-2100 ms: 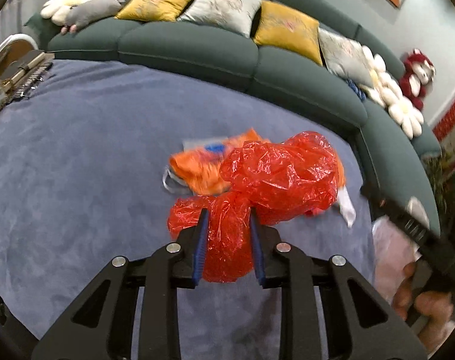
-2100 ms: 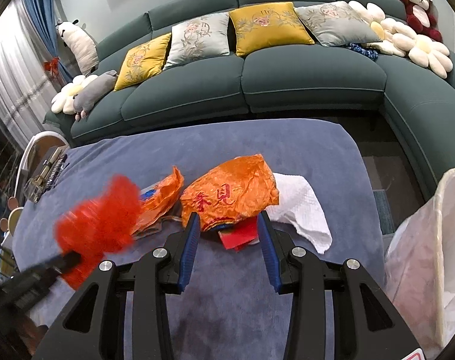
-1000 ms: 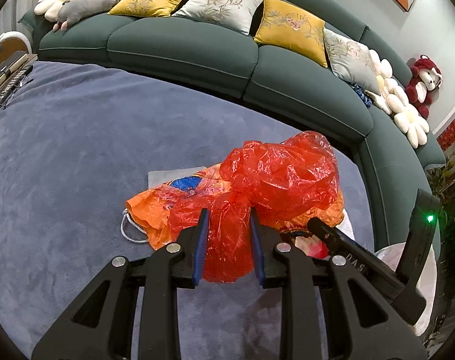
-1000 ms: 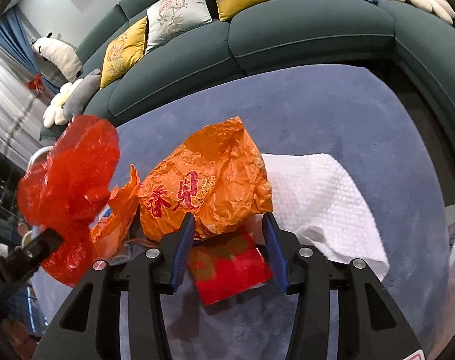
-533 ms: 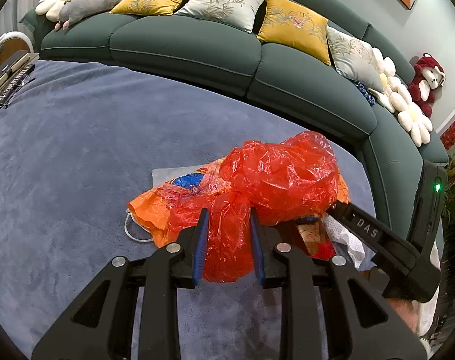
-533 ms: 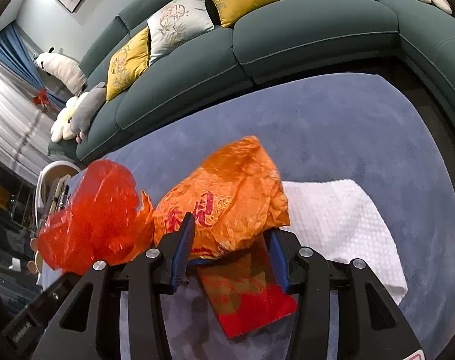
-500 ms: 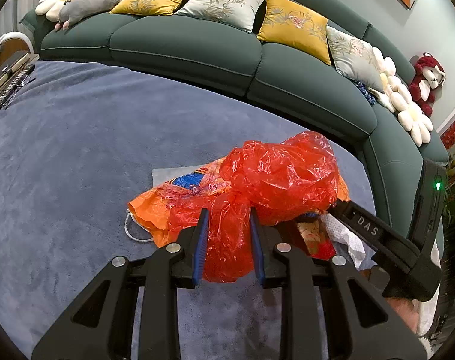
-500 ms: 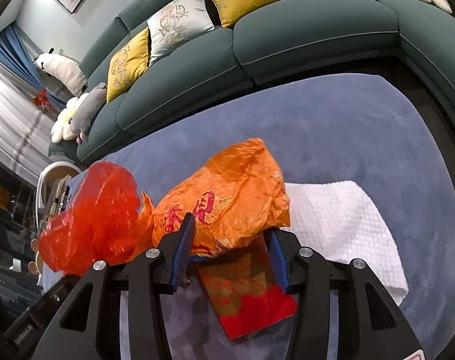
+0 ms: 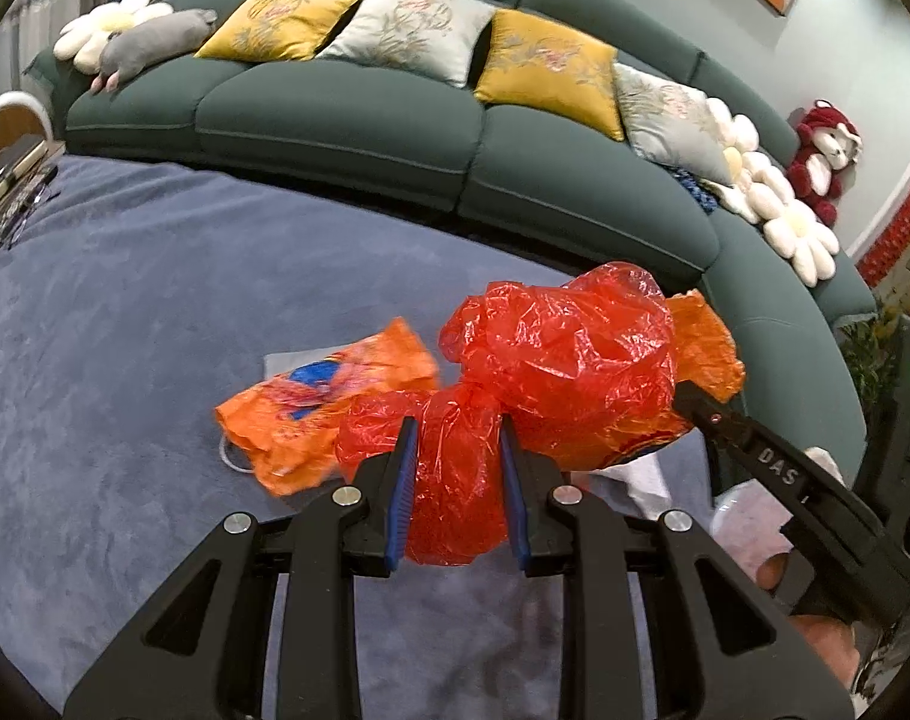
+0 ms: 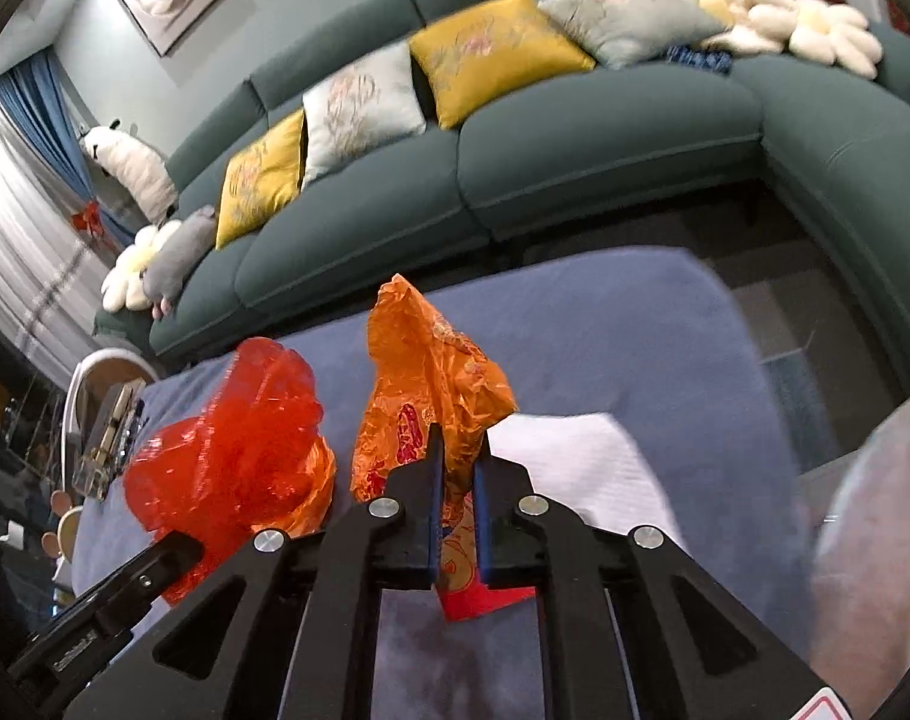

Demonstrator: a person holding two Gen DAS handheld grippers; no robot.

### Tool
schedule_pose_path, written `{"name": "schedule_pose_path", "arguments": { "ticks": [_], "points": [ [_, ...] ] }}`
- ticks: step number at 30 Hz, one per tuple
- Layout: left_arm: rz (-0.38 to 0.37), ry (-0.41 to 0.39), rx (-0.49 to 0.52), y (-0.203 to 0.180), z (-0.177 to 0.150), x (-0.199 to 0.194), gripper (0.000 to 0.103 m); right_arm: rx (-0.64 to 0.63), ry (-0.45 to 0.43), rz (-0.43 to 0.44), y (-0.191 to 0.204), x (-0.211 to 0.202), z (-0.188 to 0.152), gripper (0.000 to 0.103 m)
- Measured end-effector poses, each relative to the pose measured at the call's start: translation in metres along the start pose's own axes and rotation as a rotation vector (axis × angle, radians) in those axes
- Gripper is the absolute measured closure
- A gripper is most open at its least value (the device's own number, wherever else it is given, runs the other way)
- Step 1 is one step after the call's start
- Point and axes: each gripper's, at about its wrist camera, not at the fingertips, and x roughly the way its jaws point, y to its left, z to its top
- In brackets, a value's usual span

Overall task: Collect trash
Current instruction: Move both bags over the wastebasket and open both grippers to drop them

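My left gripper (image 9: 457,450) is shut on a crumpled red plastic bag (image 9: 562,348) and holds it above the blue-grey carpeted table (image 9: 125,312). The red bag also shows in the right wrist view (image 10: 233,450). My right gripper (image 10: 455,471) is shut on an orange plastic bag (image 10: 431,384) and lifts it off the table; a red packet (image 10: 472,591) hangs below it. In the left wrist view the right gripper's arm reaches in from the right behind the red bag. Another orange wrapper (image 9: 329,402) lies on the table.
A white paper towel (image 10: 580,468) lies on the table right of the orange bag. A translucent trash bag (image 10: 862,528) stands at the right edge. A green sofa (image 9: 365,114) with cushions curves behind the table. Metal items (image 10: 110,432) sit at the far left.
My right gripper has shut on the orange bag and lifted it, exposing more of the paper towel. The left gripper still holds the red bag, nearly still.
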Motion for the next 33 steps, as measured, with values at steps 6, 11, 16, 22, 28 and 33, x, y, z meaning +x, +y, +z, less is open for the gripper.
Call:
{"name": "schedule_pose_path", "arguments": {
  "ticks": [6,11,16,22,28,33],
  "points": [
    [-0.056,-0.015,0.058,-0.05,-0.011,-0.022,0.078,-0.004,-0.083,-0.036,-0.022,-0.068,0.003,0.094],
    [-0.114,-0.013,0.114,-0.099,-0.024,-0.035,0.078,0.02,-0.132,-0.077,-0.05,-0.115,-0.002,0.094],
    [-0.171,-0.006,0.184,-0.151,-0.041,-0.044,0.078,0.059,-0.187,-0.142,-0.093,-0.161,-0.013,0.094],
    [-0.226,0.011,0.266,-0.208,-0.064,-0.051,0.078,0.143,-0.243,-0.204,-0.15,-0.213,-0.03,0.094],
    [-0.256,0.043,0.335,-0.249,-0.09,-0.05,0.078,0.212,-0.281,-0.253,-0.194,-0.245,-0.046,0.094],
    [-0.269,0.061,0.379,-0.274,-0.106,-0.049,0.078,0.26,-0.303,-0.275,-0.222,-0.262,-0.057,0.094]
  ]
}}
